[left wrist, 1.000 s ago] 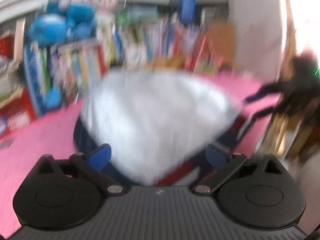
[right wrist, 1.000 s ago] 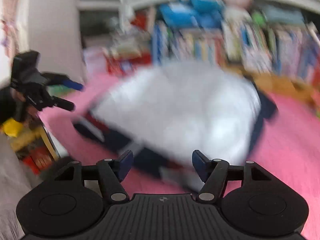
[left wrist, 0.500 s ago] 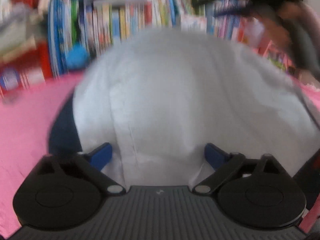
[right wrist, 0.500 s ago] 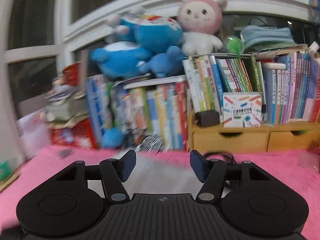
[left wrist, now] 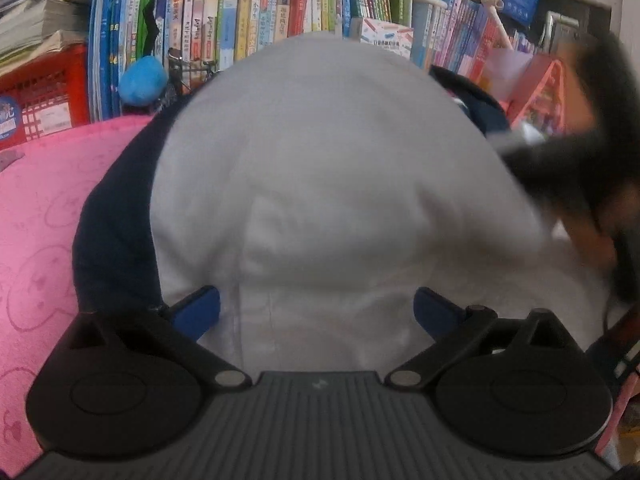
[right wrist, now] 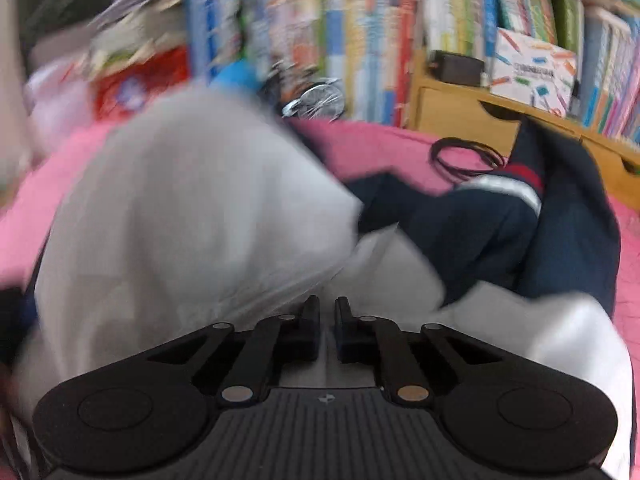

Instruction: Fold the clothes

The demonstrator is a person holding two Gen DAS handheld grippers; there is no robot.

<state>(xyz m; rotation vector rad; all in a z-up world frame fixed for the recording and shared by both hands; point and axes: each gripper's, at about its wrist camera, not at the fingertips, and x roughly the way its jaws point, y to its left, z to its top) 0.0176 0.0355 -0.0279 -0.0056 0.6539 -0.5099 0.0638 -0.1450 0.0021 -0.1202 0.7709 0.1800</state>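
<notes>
A white garment with navy sleeves and trim (left wrist: 320, 184) lies on the pink cloth (left wrist: 36, 208). My left gripper (left wrist: 316, 312) is open, its blue fingertips (left wrist: 198, 310) spread just above the white fabric near its front edge. My right gripper (right wrist: 327, 320) is shut on the white fabric (right wrist: 192, 216), its jaws almost together with cloth between them. A navy sleeve with a red and white band (right wrist: 516, 184) lies crumpled at the right. The right gripper shows blurred at the right of the left wrist view (left wrist: 576, 160).
Shelves packed with books (left wrist: 256, 20) stand behind the pink surface. A red crate (left wrist: 36, 96) and a blue plush toy (left wrist: 142, 84) sit at the back left. A wooden drawer unit (right wrist: 460, 116) and a black cable coil (right wrist: 464, 156) lie at the back right.
My right gripper has come down from facing the shelves and shut on the white fabric. My left gripper has stayed open over the garment and moved little.
</notes>
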